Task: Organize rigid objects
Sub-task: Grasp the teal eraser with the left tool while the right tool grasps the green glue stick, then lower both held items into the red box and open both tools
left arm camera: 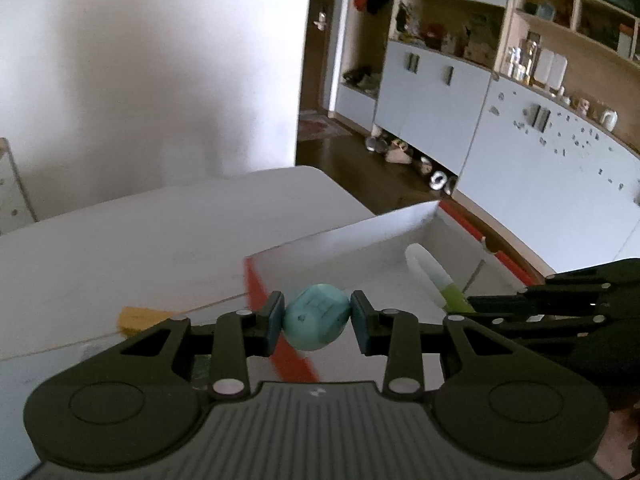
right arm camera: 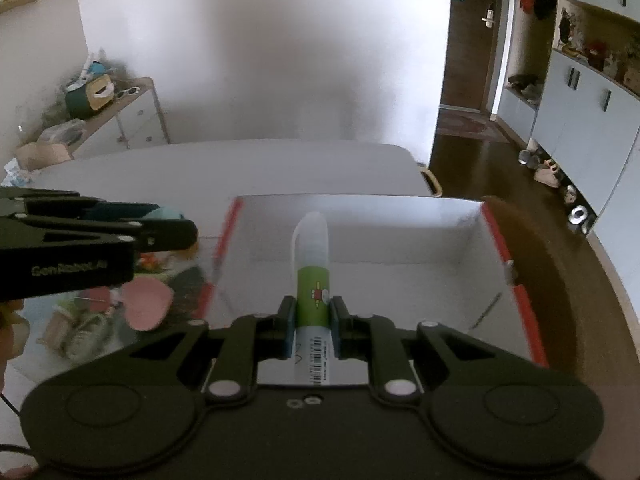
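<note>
Holding both loads over the white box [right arm camera: 400,208] on the counter [left arm camera: 140,240], I am readying the drops: left tool [left arm camera: 318,318] is pinching the teal egg-like object [left arm camera: 316,316] above the near red rim, right tool [right arm camera: 313,326] is clamping the green-labelled tube [right arm camera: 313,276] pointing inside.

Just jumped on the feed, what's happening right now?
Both grippers are loaded. The left gripper is shut on a teal rounded object at the near-left rim of the white box. The right gripper is shut on a green-labelled tube over the box's inside. Nothing has been released yet.
</note>
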Motion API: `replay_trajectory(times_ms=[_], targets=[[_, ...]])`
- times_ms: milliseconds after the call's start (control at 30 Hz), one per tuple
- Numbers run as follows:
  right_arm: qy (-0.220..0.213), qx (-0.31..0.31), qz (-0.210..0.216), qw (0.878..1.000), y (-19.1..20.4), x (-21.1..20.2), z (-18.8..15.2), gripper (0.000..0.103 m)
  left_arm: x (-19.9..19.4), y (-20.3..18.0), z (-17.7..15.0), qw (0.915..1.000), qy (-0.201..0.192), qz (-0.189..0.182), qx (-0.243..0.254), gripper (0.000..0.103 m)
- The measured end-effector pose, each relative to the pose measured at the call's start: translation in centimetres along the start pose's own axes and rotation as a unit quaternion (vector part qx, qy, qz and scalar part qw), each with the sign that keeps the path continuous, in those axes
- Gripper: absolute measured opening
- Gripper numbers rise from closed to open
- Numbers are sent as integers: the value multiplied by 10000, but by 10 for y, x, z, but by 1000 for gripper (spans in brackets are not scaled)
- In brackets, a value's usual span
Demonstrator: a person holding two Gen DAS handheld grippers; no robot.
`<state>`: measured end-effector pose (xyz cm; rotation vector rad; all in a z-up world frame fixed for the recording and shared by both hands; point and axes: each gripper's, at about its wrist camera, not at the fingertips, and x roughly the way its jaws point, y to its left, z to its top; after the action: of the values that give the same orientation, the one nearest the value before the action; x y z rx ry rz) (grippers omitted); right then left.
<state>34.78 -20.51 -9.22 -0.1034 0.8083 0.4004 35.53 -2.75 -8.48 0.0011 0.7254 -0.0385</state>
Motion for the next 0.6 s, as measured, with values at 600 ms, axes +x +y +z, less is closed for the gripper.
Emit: replay_trajectory(times_ms=[600], targets=[[692, -150, -118, 9974, -73, 61, -14, 16, 148, -57, 19, 9912, 1277, 324, 89, 35]])
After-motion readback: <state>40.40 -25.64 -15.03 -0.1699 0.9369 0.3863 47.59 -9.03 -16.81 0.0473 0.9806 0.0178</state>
